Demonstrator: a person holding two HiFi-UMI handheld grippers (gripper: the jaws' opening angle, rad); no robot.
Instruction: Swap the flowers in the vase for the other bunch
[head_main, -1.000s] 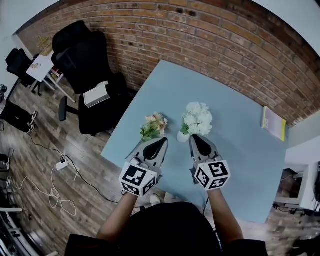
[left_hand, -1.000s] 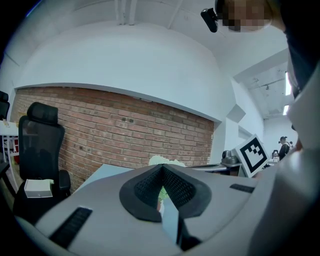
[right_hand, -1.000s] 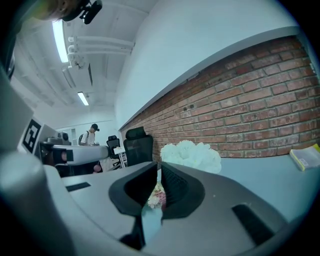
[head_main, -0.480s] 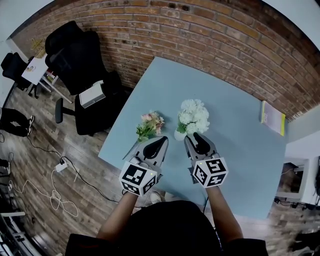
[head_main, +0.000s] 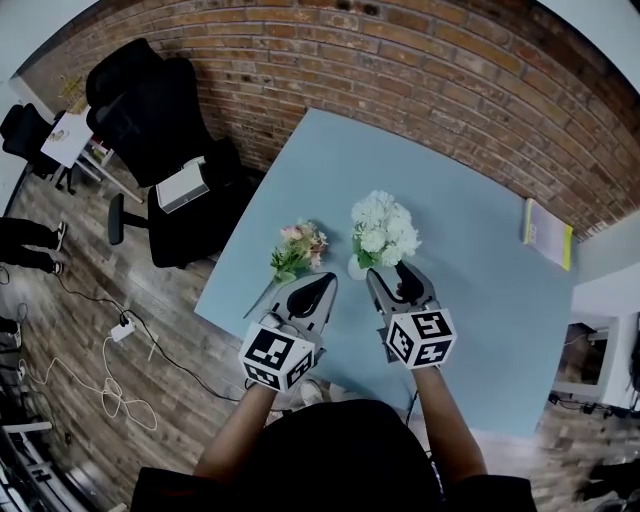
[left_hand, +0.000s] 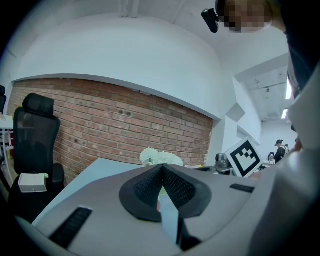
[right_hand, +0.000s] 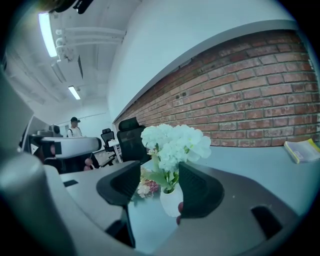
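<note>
Opening its jaws, the right hand-held gripper (head_main: 395, 278) hangs low over the near side of the counter (head_main: 470, 250), pointed at the vase (head_main: 356, 268). Its jaws are already fairly wide, and the stems of the white flowers (head_main: 383, 225) show between them, though the pads do not press on anything yet. The left hand-held gripper (head_main: 315, 288) sits beside it with its jaws closed together and nothing in them that I can see, just short of the pink bunch (head_main: 302, 248), which lies flat on the counter to the left of the vase. To my eye the step in hand is getting the white flowers out. The grip should go on the stems right above the rim, not on the soft heads, which would crush or shed. The vase looks small and light, so a slanted pull could tip it or drag it along. A straight upward lift seems safest. The left one could open and steady the vase if it starts to rise.
</note>
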